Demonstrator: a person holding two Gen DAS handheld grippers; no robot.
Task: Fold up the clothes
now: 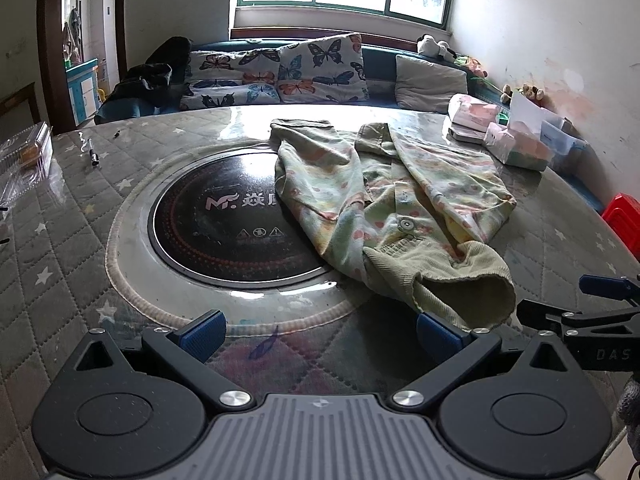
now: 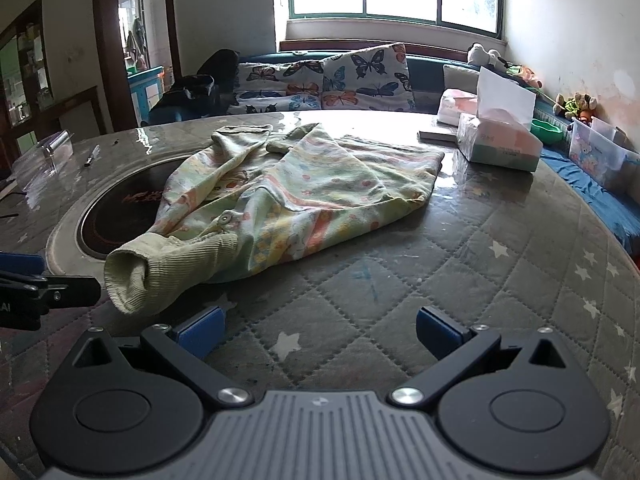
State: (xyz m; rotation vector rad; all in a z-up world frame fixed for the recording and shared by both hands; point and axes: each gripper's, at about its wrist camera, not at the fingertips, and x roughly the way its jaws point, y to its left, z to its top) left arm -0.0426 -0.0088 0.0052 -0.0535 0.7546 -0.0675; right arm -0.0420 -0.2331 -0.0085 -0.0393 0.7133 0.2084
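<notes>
left gripper [image 1: 320, 336] sits low over the quilted table [image 1: 60, 240], jaws spread wide, nothing between the 2 blue pads [image 1: 202, 334]. its right pad is just beside the ribbed green cuff [image 1: 460, 280] of the shirt [image 1: 384, 200], and whether it touches the cloth is hard to tell from this angle. over on the right wrist view, the right gripper [image 2: 320, 336] is spread just as wide, empty too, both pads hanging above bare quilted table [image 2: 480, 272] with only a star patch between them. its left pad is near the cuff [image 2: 132, 276] but apart from it.

the shirt [image 2: 288, 196], pale green with a pastel print, lies crumpled in the middle of the table, partly over the round black cooktop [image 1: 224, 220] set into the surface. 1 sleeve reaches toward both grippers, cuff mouth open. a snap button [image 1: 407, 224] shows near the front.

off to the far right a tissue box [image 2: 500, 144] stands on the table, well apart from the shirt. a pen [image 1: 93, 152] lies far left.
</notes>
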